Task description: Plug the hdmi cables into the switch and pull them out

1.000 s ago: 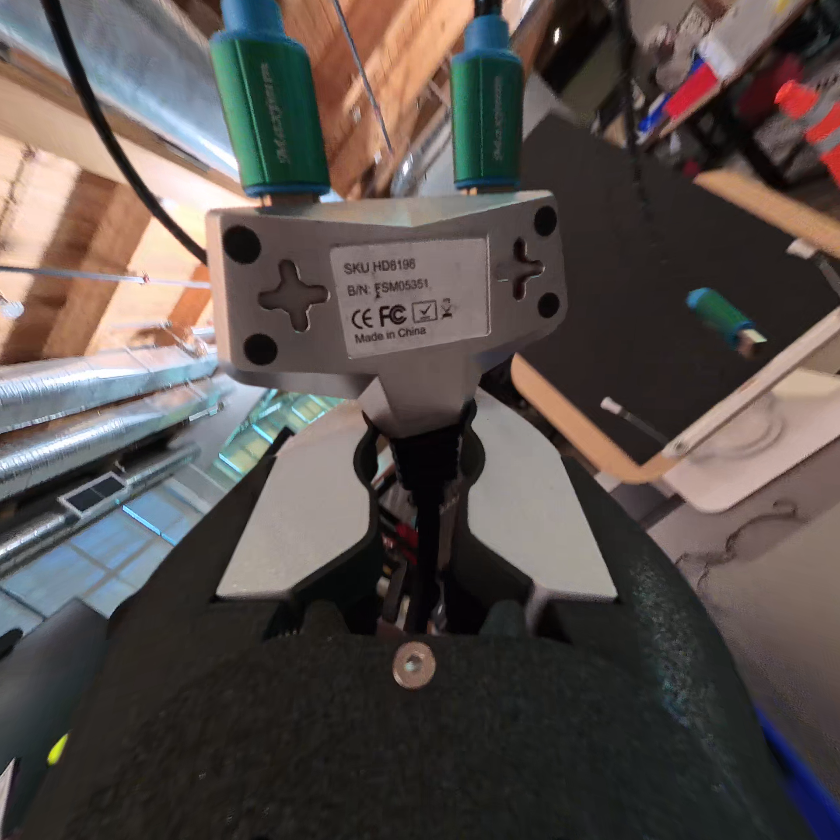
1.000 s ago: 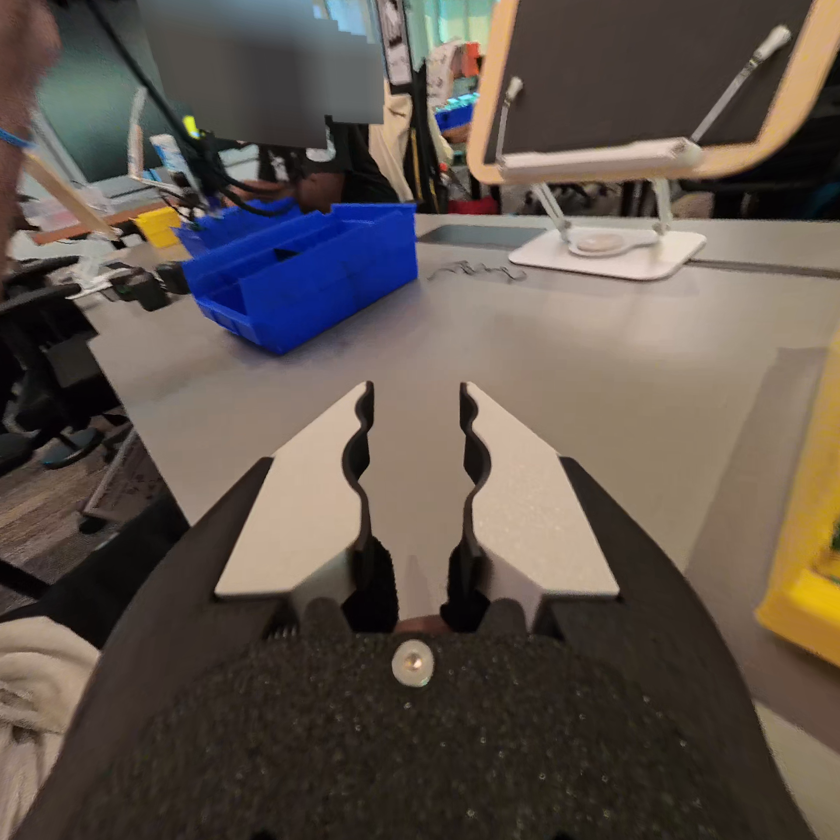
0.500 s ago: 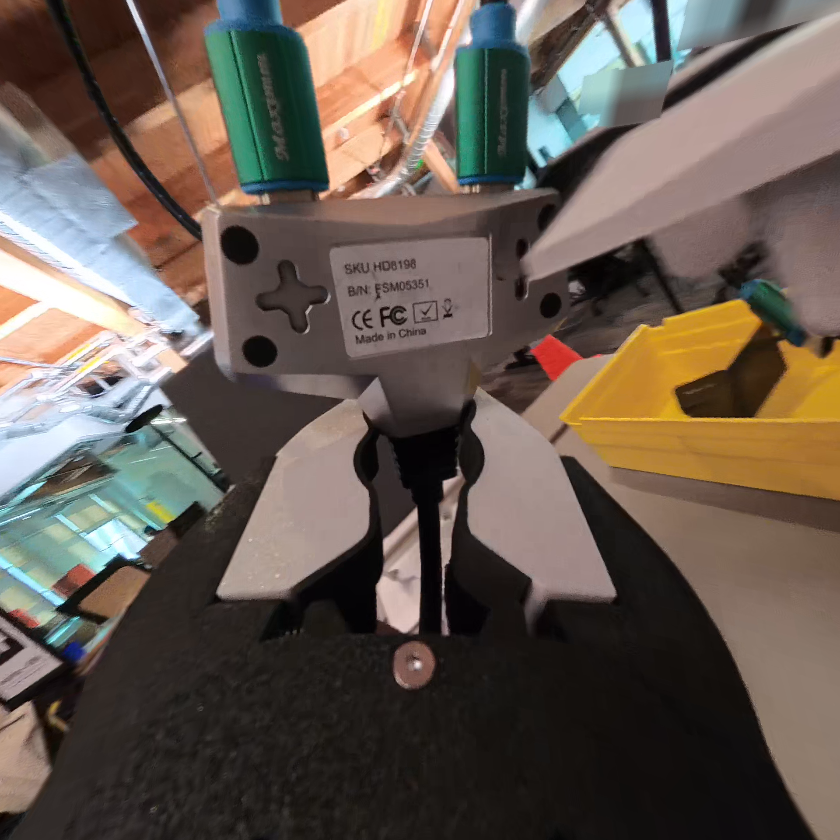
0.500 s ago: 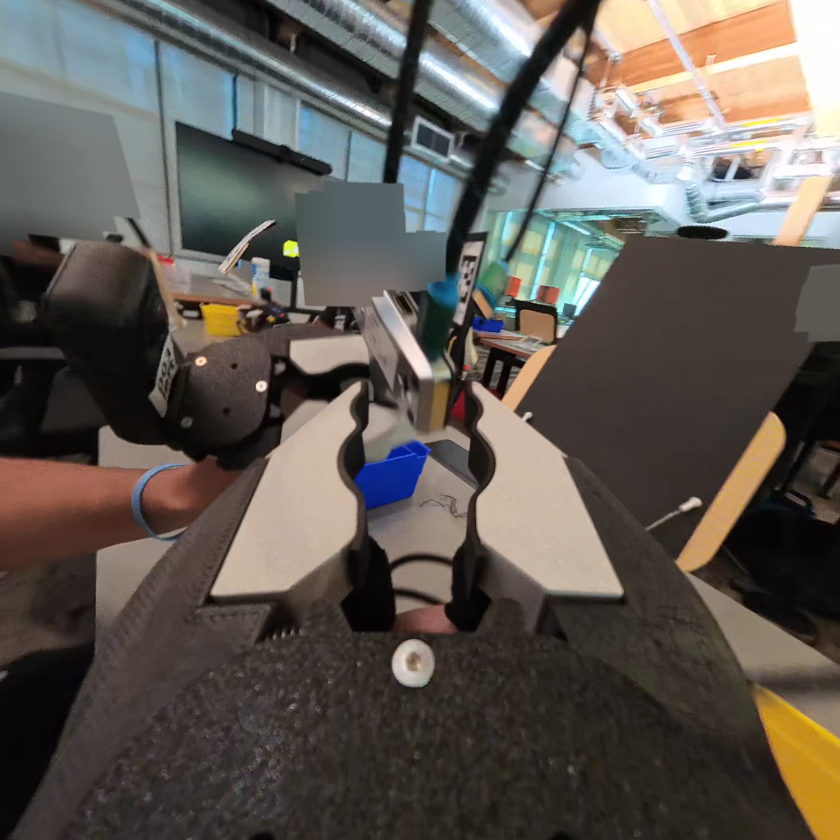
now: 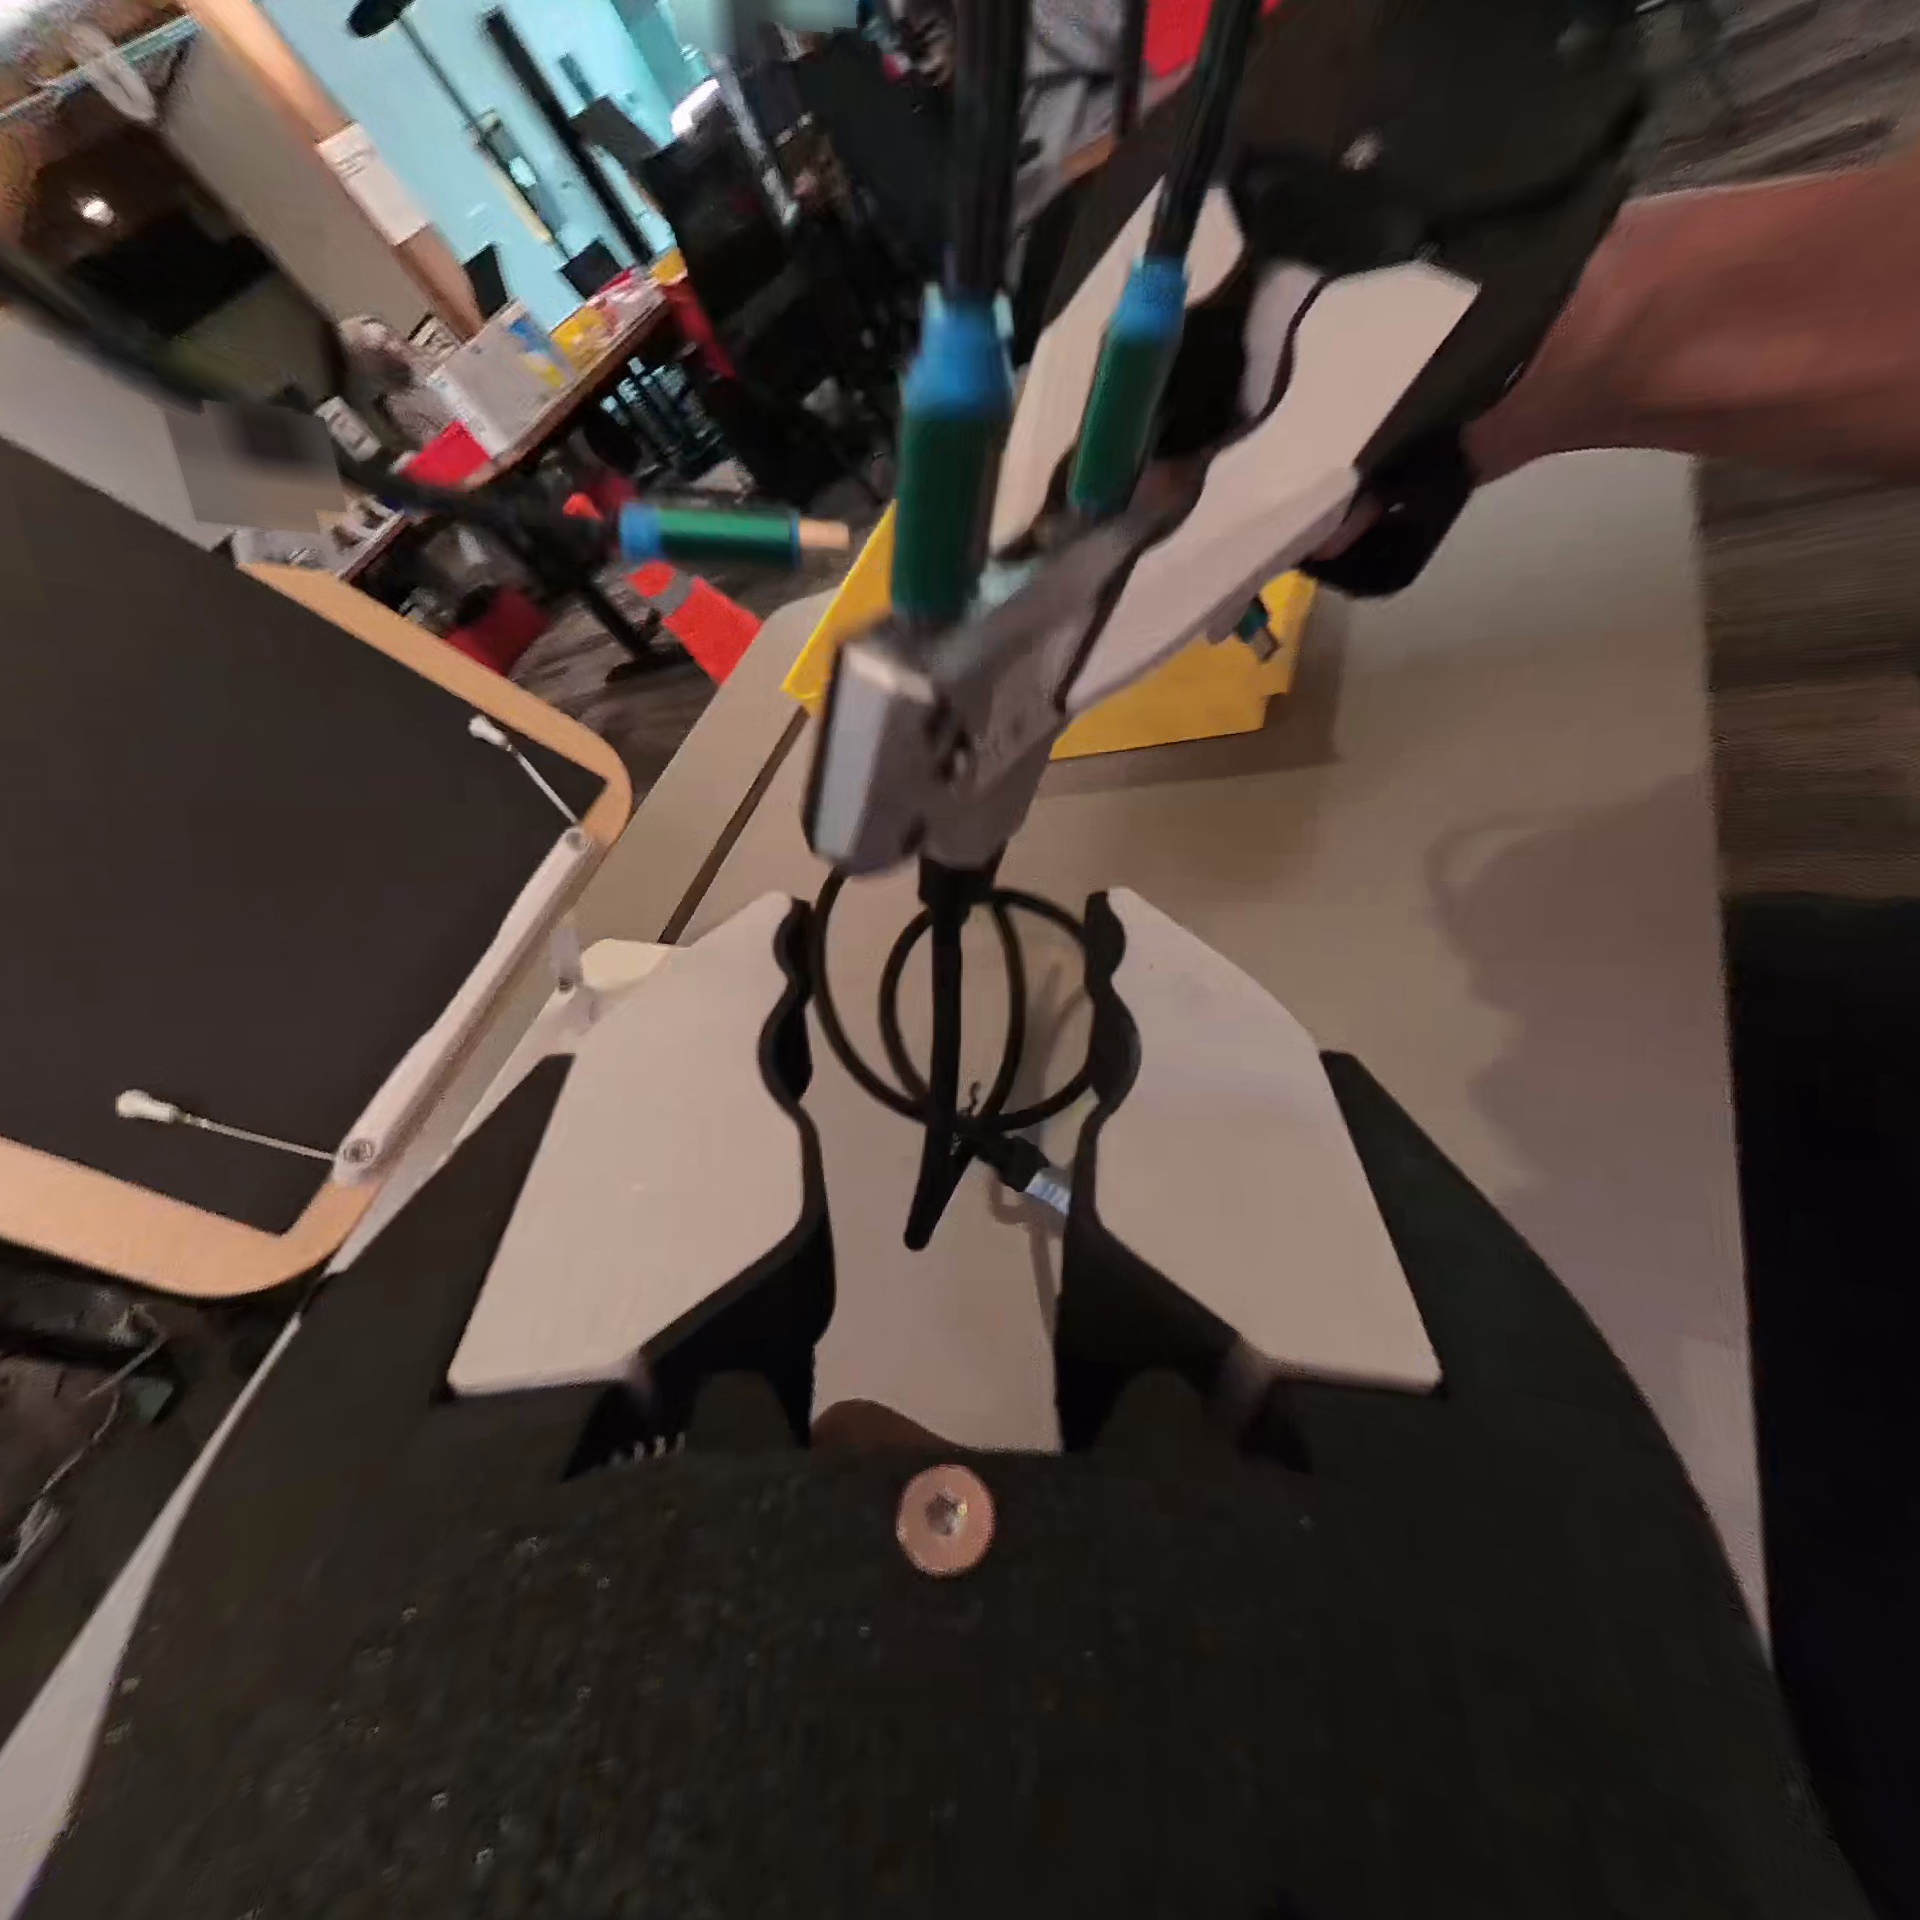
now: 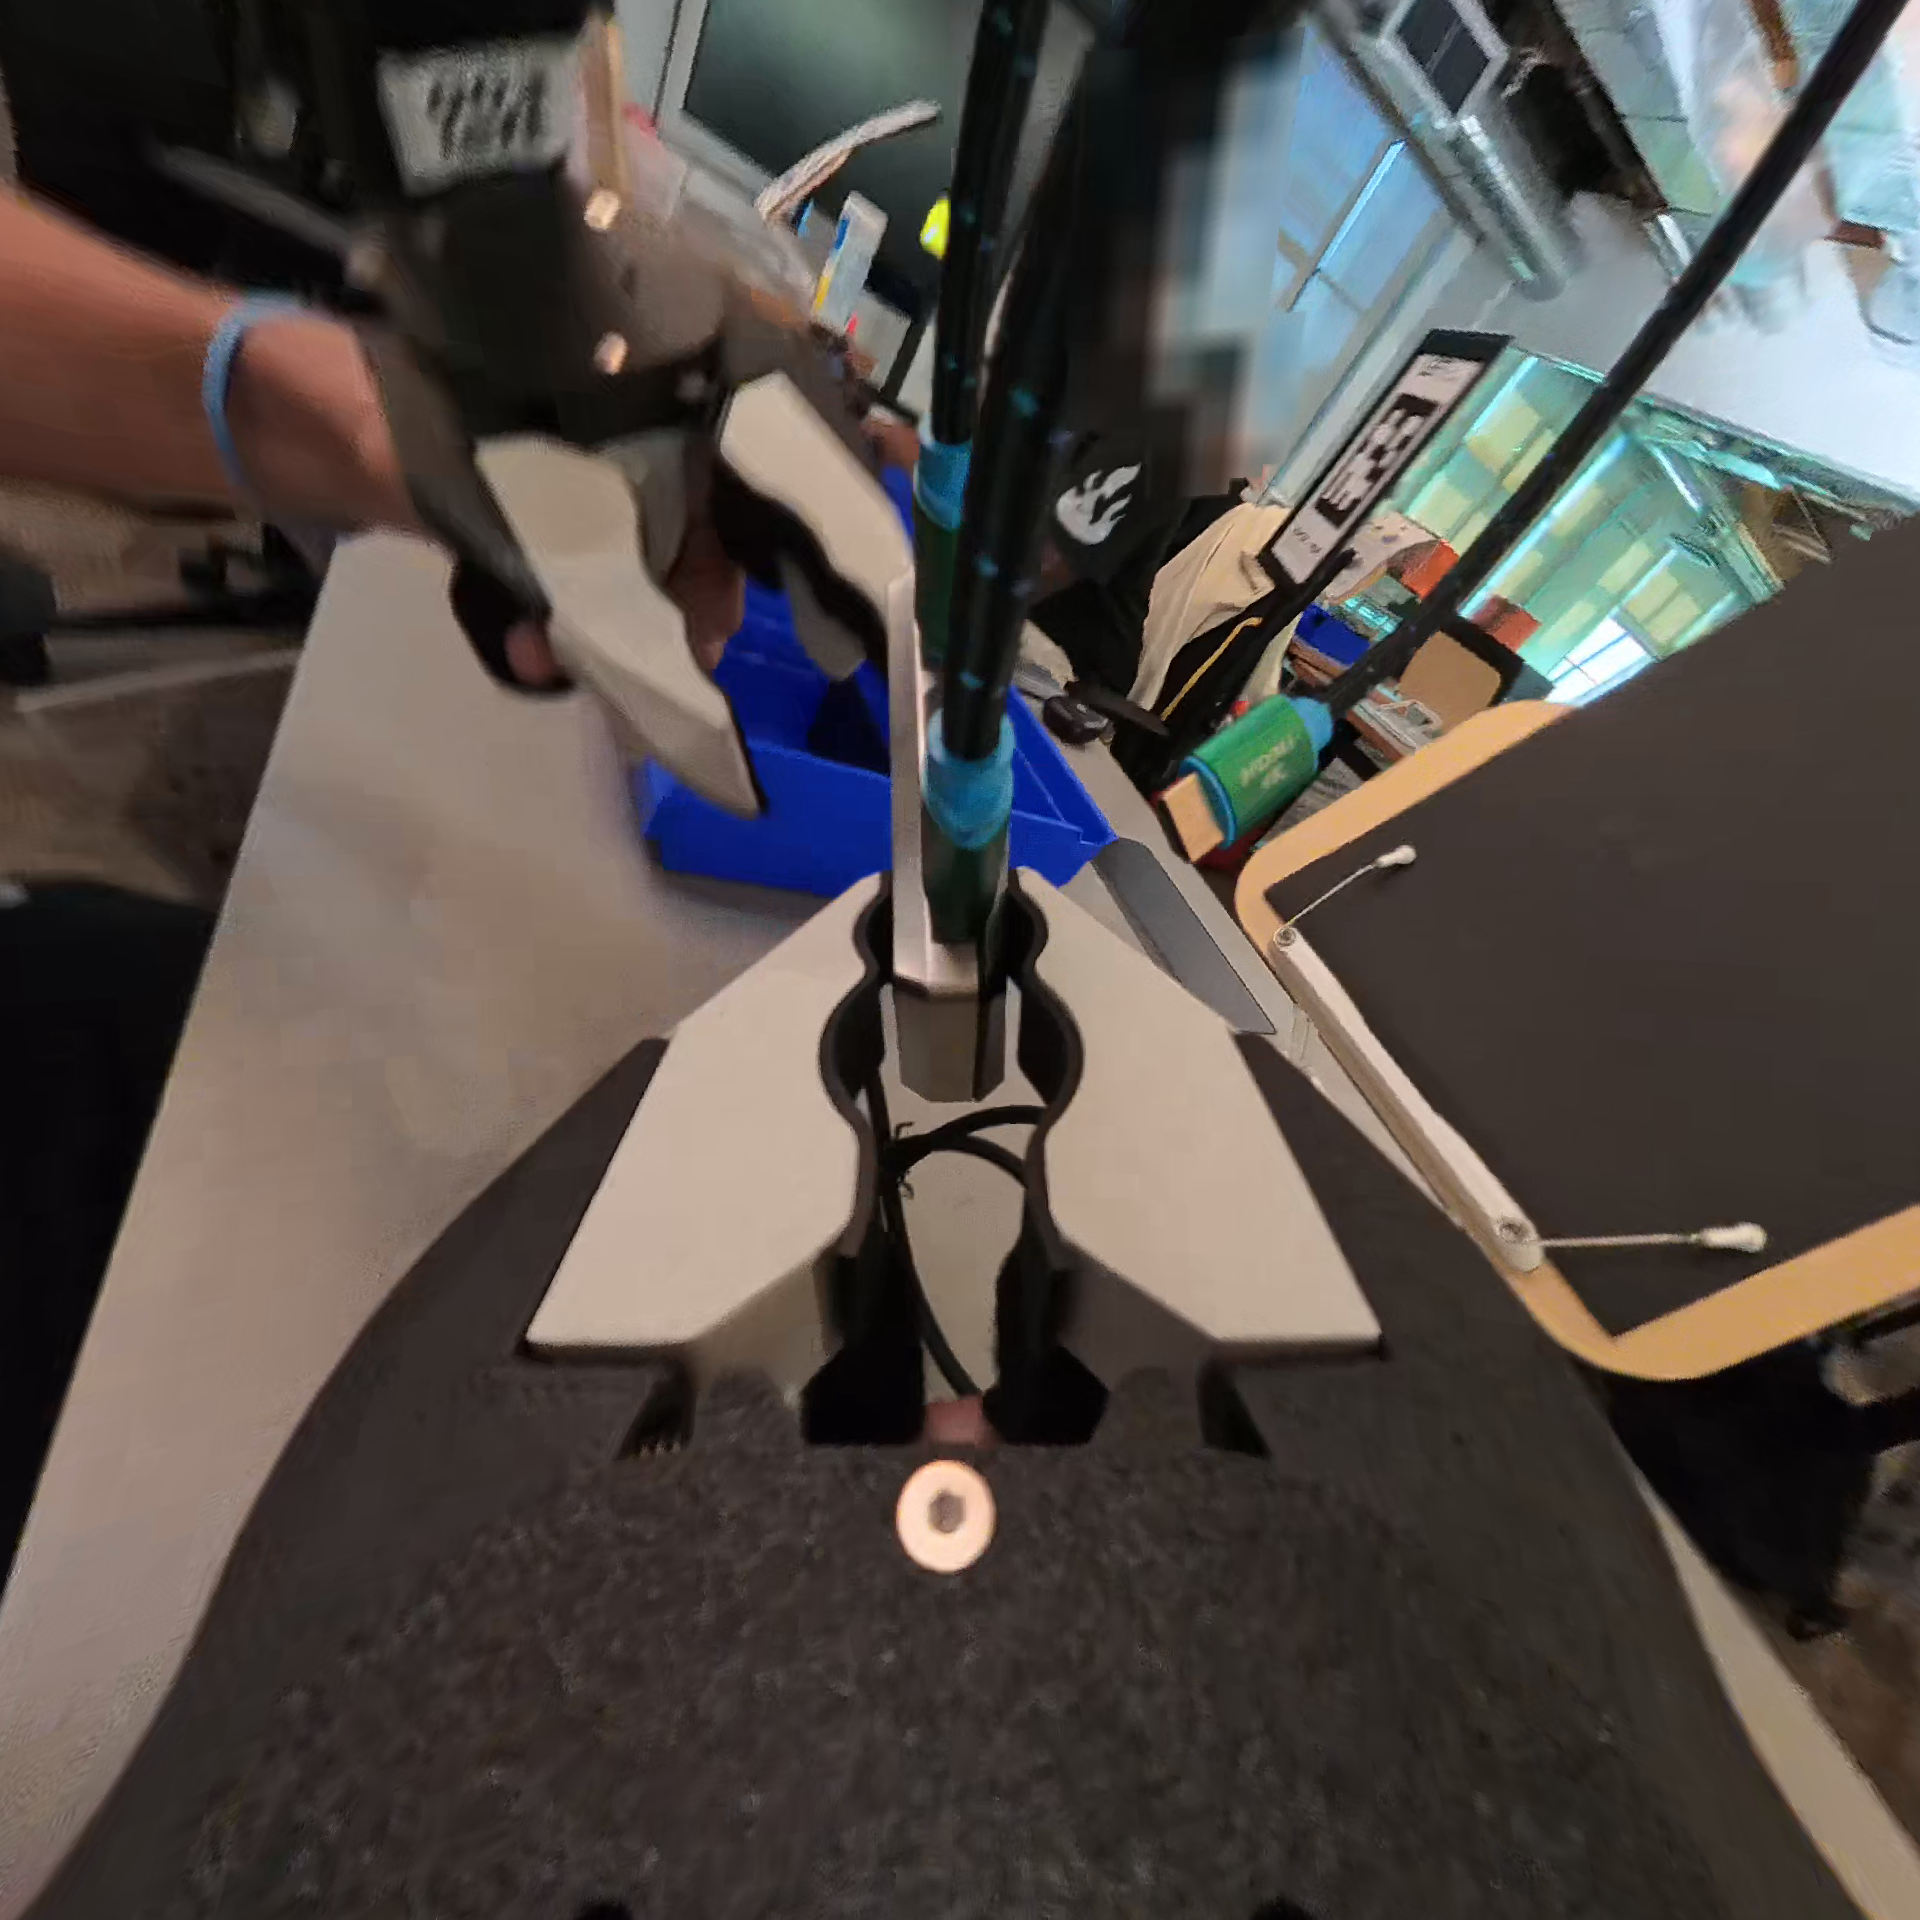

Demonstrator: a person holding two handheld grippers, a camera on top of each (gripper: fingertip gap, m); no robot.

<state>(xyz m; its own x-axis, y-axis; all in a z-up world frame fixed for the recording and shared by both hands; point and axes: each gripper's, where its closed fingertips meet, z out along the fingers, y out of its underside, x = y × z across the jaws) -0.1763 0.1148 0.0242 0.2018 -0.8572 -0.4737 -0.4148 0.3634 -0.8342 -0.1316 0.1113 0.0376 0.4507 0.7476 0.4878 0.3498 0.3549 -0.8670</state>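
Silver HDMI switch [image 6: 940,1023] hangs above the surface [image 5: 1455,935], clamped in the right gripper [image 6: 945,997] jaws, bracing it so its 2 green plugs [image 5: 940,499] can be pulled; left gripper [image 5: 945,1039] jaws gape empty.

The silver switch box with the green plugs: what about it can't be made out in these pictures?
- Ports on the switch: hidden in both views; the green plugs cover them.
- Cable tops: cut off by the upper edge in both views.
- Third green plug: its cable's far end is lost in the background.
- Left tongs: motion-blurred in the right wrist view.
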